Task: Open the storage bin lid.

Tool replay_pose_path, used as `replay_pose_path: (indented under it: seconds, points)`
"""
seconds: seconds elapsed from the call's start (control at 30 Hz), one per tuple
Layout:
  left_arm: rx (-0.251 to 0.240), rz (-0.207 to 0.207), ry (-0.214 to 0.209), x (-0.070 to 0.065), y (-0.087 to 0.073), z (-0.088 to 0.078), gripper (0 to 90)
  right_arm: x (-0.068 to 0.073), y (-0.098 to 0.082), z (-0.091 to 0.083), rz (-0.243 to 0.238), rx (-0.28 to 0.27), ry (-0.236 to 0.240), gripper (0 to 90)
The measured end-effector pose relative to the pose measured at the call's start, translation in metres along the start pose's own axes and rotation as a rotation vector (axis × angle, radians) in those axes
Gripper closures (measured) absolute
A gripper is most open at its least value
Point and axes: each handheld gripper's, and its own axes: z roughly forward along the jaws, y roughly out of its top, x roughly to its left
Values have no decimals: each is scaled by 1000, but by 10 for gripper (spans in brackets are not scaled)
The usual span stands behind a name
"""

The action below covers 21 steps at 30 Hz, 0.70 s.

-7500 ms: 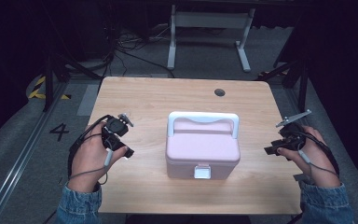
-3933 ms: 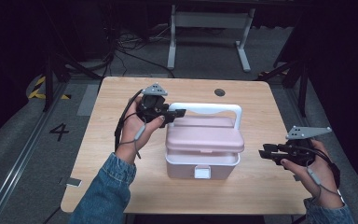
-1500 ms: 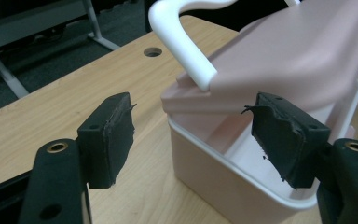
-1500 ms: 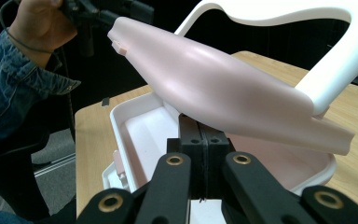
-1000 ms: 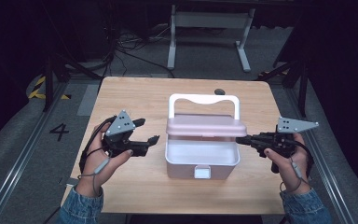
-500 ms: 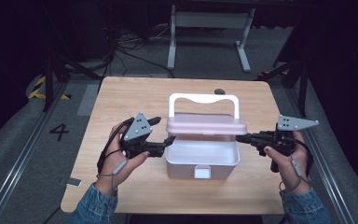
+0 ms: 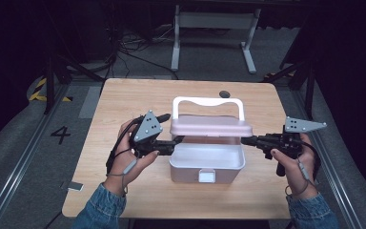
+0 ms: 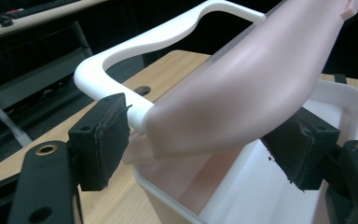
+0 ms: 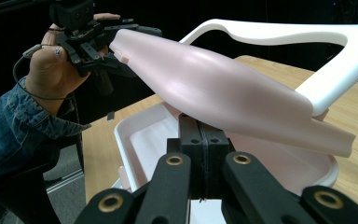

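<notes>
Here, the raised pink lid [image 8: 242, 93] sits between the open left hand-held gripper [image 8: 205, 158].

A single readable mark shows: the digit "4" [image 7: 60, 135], painted dark on the grey floor [image 7: 24, 157] just left of the table [image 7: 124, 100] in the high view. Beyond it, yellow and black hazard stripes [image 7: 42, 90] mark the floor; they carry no lettering.
</notes>
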Motion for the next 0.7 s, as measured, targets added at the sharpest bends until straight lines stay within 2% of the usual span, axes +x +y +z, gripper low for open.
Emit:
replay_pose_path:
  seconds: [0.23,0.4,0.7]
  points:
    - [-18,-12,-10,4,3,5,271,1,1,-4,0,-14,-19,900]
    - [-38,-22,-36,6,7,7,282,3,1,-7,-4,-19,-30,900]
    - [-50,-10,-42,9,9,13,329,4,-1,-14,-7,-27,-54,900]
